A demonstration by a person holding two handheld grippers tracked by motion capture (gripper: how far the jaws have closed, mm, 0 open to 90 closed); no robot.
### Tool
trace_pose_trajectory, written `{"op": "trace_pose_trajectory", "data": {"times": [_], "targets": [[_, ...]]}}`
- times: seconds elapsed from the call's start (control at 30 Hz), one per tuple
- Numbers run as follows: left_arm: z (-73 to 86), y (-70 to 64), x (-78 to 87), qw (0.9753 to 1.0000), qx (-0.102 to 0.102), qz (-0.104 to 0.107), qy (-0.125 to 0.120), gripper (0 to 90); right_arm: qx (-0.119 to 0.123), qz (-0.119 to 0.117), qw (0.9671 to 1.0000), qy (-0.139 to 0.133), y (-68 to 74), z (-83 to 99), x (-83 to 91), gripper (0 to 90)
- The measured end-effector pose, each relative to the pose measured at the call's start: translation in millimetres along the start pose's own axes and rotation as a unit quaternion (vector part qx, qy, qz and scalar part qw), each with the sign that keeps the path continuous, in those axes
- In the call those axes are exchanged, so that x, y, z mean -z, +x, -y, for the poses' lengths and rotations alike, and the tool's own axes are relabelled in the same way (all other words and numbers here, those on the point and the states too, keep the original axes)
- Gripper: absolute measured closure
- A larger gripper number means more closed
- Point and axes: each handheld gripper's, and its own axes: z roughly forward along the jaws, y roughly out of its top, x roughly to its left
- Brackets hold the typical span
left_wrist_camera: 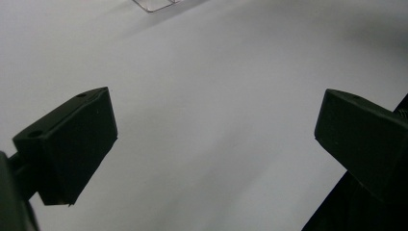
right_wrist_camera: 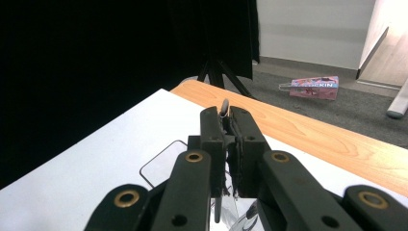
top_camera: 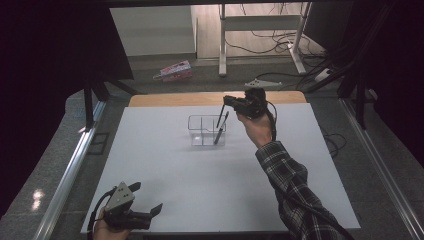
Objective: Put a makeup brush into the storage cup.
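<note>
The right gripper (top_camera: 229, 101) is held above the far side of a clear box (top_camera: 206, 130), its jaws pinched shut on the top end of a dark pen (top_camera: 220, 115). In the right gripper view the jaws (right_wrist_camera: 230, 139) meet with just the pen tip (right_wrist_camera: 224, 107) poking out above them. The pen hangs down from the jaws at a slant, its lower end inside the box's right-hand compartment. A second pen (top_camera: 221, 128) leans in that same compartment, just beside the held one; whether the two touch cannot be told. The box has a divider and stands on the white table (top_camera: 165, 165), directly under the right gripper. The hand (top_camera: 256, 126) gripping it comes with a plaid sleeve (top_camera: 290, 185).

The left gripper (top_camera: 148, 200) rests low at the near left edge of the table, well apart from the box. Its jaws stand wide, with nothing between them; in the left gripper view bare white table (left_wrist_camera: 216, 120) lies between its fingers (left_wrist_camera: 72, 144), and a corner of the box (left_wrist_camera: 154, 5) shows far ahead.

Beyond the right gripper, past the wooden table edge (right_wrist_camera: 308, 130), a pink carton (top_camera: 173, 70) lies on the floor.
</note>
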Motion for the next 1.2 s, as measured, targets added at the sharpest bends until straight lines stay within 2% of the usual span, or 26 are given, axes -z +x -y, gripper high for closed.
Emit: {"op": "trace_pose_trajectory", "data": {"times": [1.2], "targets": [[-0.4,-1.7,-0.6,1.0,-0.007,0.0,0.006,2.5,0.018,0.011,0.9987,0.046,1.0,29.5,-28.9,84.4]]}}
